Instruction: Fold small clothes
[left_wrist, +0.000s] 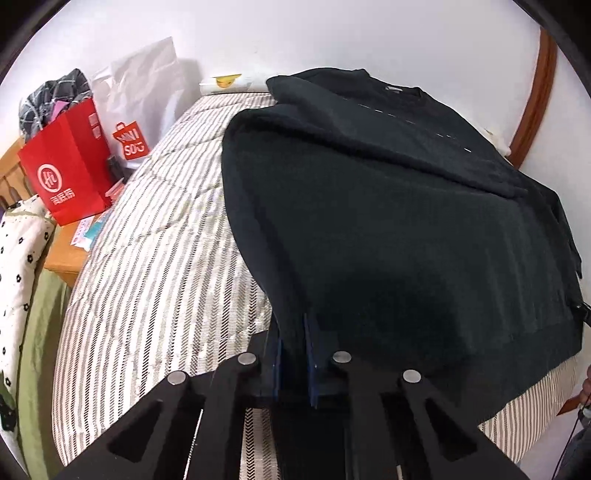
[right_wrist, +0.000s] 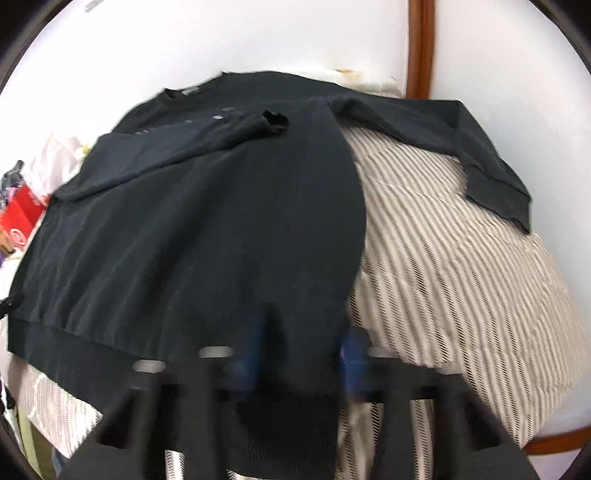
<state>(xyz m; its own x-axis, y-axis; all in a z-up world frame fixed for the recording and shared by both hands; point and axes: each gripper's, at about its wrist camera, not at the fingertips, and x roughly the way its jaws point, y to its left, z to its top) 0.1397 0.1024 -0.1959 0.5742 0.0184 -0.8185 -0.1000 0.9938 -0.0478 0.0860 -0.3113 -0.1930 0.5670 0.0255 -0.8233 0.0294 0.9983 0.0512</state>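
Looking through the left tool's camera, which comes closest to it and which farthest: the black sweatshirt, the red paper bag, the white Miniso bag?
1. Black sweatshirt: its hem lies right at the left tool.
2. Red paper bag: off left, beside the bed.
3. White Miniso bag: behind the red one, by the wall.

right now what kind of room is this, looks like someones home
Most likely a bedroom in a home. A dark sweatshirt lies spread on a bed with a striped quilt, and a wooden bedside table holds a red shopping bag stuffed with clothes.
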